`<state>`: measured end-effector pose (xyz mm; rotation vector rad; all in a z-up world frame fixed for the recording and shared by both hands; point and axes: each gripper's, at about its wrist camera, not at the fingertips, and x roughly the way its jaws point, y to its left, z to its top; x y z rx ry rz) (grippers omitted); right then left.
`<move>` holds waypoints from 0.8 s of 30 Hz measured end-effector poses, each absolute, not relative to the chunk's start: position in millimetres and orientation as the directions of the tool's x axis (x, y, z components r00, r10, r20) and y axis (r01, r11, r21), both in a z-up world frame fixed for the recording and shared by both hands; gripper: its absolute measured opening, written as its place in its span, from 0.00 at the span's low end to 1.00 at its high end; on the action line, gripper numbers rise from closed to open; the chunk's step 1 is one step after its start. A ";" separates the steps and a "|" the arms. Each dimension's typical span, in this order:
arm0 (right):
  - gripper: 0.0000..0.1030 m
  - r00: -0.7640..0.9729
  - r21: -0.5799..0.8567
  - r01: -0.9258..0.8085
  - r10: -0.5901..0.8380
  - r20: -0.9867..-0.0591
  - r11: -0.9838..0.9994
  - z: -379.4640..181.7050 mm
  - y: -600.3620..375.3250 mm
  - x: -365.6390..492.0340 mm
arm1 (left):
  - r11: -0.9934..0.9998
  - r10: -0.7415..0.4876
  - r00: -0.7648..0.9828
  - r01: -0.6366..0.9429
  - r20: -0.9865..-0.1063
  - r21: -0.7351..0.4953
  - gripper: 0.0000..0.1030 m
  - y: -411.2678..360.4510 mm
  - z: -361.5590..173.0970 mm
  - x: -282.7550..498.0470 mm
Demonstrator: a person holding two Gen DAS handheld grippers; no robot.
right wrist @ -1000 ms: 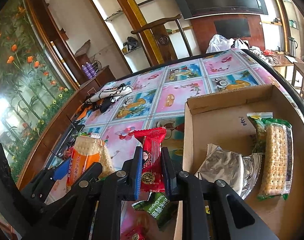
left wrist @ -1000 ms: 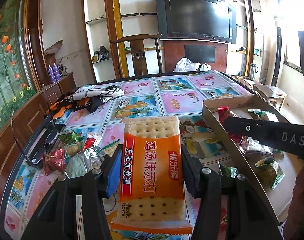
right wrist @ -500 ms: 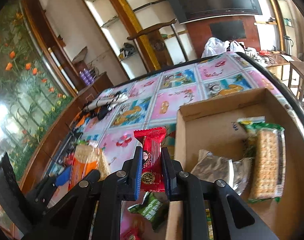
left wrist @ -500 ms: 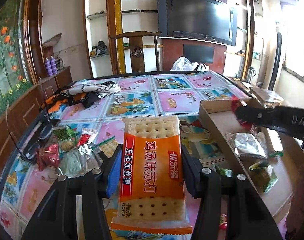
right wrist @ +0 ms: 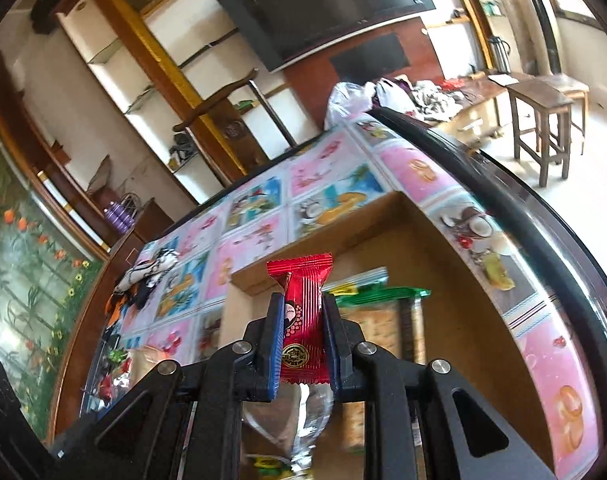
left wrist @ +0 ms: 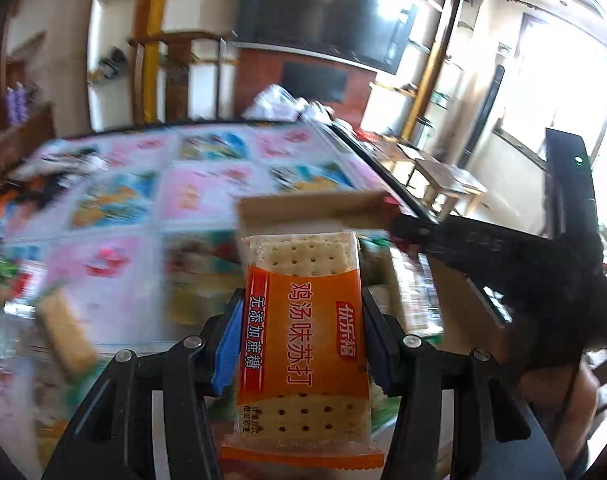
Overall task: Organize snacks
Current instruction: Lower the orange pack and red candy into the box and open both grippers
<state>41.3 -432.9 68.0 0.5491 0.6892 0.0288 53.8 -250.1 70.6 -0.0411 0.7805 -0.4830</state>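
So my right claw (right wrist: 302, 340) was clamped tight on a small red candy pack (right wrist: 301, 320). The pack stood up between the blue pads, in the lower middle of the right view. Right behind it sat the open cardboard box (right wrist: 455, 272), and a green cracker pack (right wrist: 377, 320) already lay inside. My left claw (left wrist: 301, 336) was squeezing an orange cracker pack (left wrist: 303, 340) by its two long sides, in the lower middle of the left view. The box edge (left wrist: 311, 208) showed just above that pack. The right claw reached in from the right side of that view, close to the box wall.

I judged that both packs should go into the box. To do it well, I thought I should bring the red pack over a bare spot of the box floor, then lower it, then let go. It looked light and slippery, so dropping it from high could make it bounce out. The two claws were near each other, so I thought one should go first. The left view was blurry, so slow moves seemed safer. More snacks lay on the flowery tablecloth (left wrist: 115, 208) at the left edge.
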 end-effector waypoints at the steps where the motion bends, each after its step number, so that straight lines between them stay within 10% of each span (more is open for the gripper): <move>1: 0.18 0.772 0.496 0.160 0.205 -0.602 0.854 65.5 -436.5 42.7 | 0.886 -0.439 0.595 0.411 -0.673 -0.215 0.51 -258.9 67.4 56.4; 24: 0.19 0.712 0.481 0.157 0.239 -0.661 0.863 47.5 -431.4 57.9 | 0.876 -0.430 0.572 0.451 -0.699 -0.171 0.51 -287.8 35.1 57.2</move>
